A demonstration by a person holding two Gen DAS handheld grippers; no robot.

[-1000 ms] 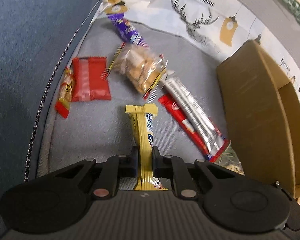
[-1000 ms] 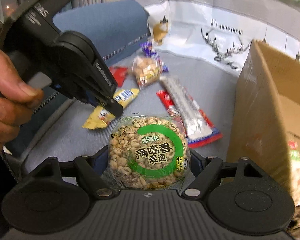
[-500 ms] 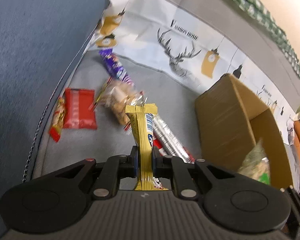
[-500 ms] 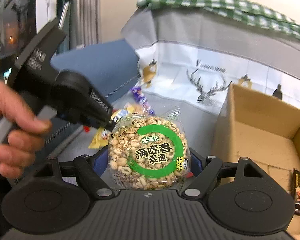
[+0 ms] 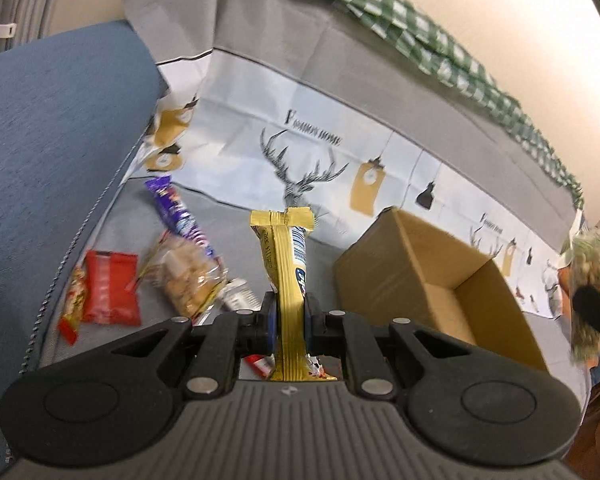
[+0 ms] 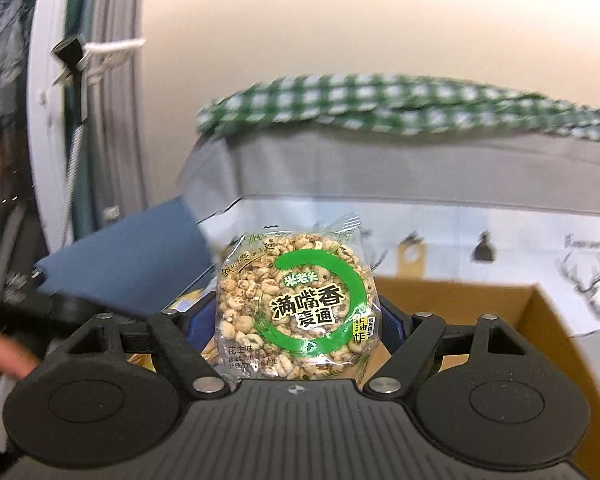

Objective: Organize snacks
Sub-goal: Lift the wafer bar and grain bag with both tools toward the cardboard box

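Observation:
My left gripper [image 5: 290, 316] is shut on a yellow snack bar [image 5: 285, 256] that stands upright between its pads, lifted off the grey sofa seat. To its right sits an open cardboard box [image 5: 404, 276]. My right gripper [image 6: 296, 320] is shut on a round puffed-grain cake in a clear wrapper with a green ring [image 6: 296, 300], held high with the box's rim [image 6: 460, 294] behind it. That cake and gripper also show blurred at the left wrist view's right edge, the cake [image 5: 588, 264] hanging above the box's far side.
On the seat left of the bar lie a red packet [image 5: 110, 292], a small red-yellow packet [image 5: 74, 300], a clear bag of crackers [image 5: 188, 276], a purple bar [image 5: 180, 212] and a silver-red pack [image 5: 240, 300]. A blue cushion [image 5: 48, 160] rises on the left; a deer-print cloth [image 5: 300, 148] covers the backrest.
Both grippers have risen and tipped upward with their snacks. The right one moved from above the seat to over the box; the seat's snacks have dropped out of its view.

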